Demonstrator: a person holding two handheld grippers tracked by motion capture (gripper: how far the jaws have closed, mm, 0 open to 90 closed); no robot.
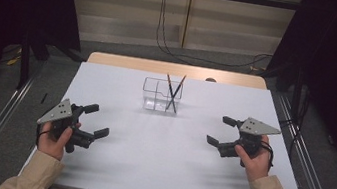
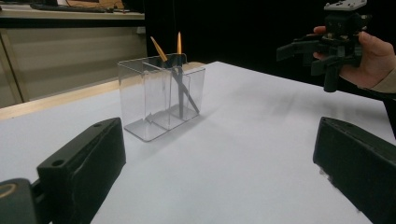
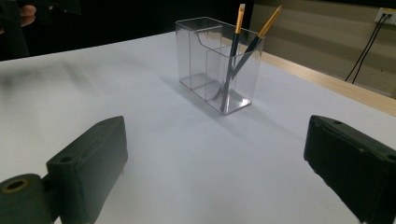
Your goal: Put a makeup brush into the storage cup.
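Light falls from overhead onto the white surface [image 1: 156, 163], which reads bright and even, while the room's sides sink into near black. Shadows under the clear holder [image 1: 162, 95] are soft and faint. In both gripper views the near black jaws look slightly soft and grainy, and the far hand [image 2: 369, 58] is mildly blurred. No harsh glare anywhere.

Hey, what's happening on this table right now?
A person sits at a white table with a two-jaw gripper in each hand. The left gripper and right gripper are both open, empty and held apart near the table's sides. Between them, farther back, stands a clear divided holder with two brushes crossed in its right compartment. Nothing is being touched yet.
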